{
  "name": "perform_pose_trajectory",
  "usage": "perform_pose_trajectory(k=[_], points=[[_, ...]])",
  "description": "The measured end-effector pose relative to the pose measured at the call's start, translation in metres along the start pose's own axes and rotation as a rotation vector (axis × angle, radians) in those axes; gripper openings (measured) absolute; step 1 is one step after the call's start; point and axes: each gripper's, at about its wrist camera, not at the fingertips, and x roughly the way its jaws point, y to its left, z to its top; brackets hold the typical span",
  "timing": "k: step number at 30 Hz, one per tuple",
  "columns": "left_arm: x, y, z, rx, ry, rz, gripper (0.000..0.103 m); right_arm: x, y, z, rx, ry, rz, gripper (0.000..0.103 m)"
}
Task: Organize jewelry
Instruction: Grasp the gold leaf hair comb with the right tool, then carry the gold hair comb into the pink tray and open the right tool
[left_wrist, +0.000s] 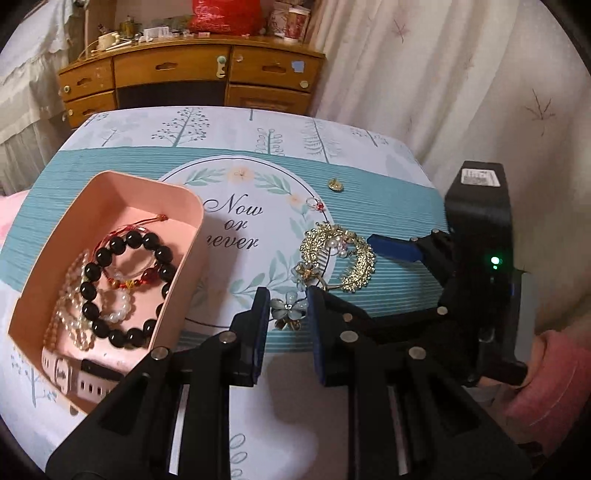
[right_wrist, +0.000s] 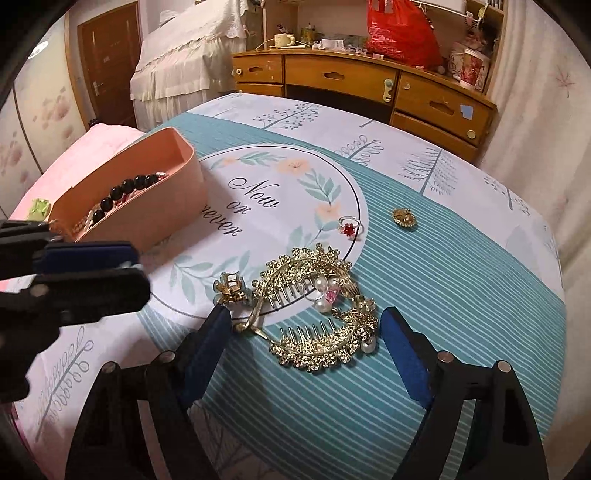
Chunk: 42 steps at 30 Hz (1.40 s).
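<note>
A pink box (left_wrist: 110, 199) at the table's left holds a black bead bracelet (left_wrist: 125, 288), pearl and red string bracelets and a watch; it also shows in the right wrist view (right_wrist: 155, 206). My left gripper (left_wrist: 284, 314) is partly closed around a small flower clip (left_wrist: 290, 308), pads close to it on both sides. My right gripper (right_wrist: 306, 336) is open, straddling gold hair combs (right_wrist: 317, 321) with pearls. A red-stone ring (right_wrist: 349, 226) and a gold earring (right_wrist: 404, 218) lie beyond on the cloth.
The table carries a teal and white "Now or never" cloth (right_wrist: 424, 295). A second flower clip (right_wrist: 229, 288) lies left of the combs. A wooden desk (right_wrist: 369, 85) with clutter stands behind; curtains hang on the right.
</note>
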Motion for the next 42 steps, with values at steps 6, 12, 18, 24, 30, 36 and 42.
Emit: perform_pose_trajectory(k=[6,12,18,24,30,36,42], points=[[-0.014,-0.001,-0.009,-0.020,-0.022,0.011,0.018,-0.001,0.003,0.001,0.016,0.001,-0.013,0.078],[-0.019,0.003,-0.014,-0.039,-0.008,0.018,0.018,-0.006,0.006,-0.004,0.042,0.014,-0.018,0.078],[-0.025,0.006,-0.022,-0.045,-0.010,0.024,0.018,-0.017,0.011,-0.009,0.085,0.043,0.031,0.077],[-0.036,0.011,-0.028,-0.050,-0.027,0.030,0.018,-0.034,0.012,-0.015,0.202,0.040,0.102,0.077],[-0.058,0.016,-0.019,-0.004,-0.063,0.038,0.018,-0.054,0.012,-0.007,0.344,0.013,0.198,0.077],[-0.081,0.027,-0.009,0.031,-0.092,0.024,0.018,-0.077,0.025,0.014,0.367,-0.045,0.221,0.077],[-0.099,0.049,-0.001,0.046,-0.103,0.006,0.018,-0.098,0.044,0.042,0.363,-0.106,0.223,0.077]])
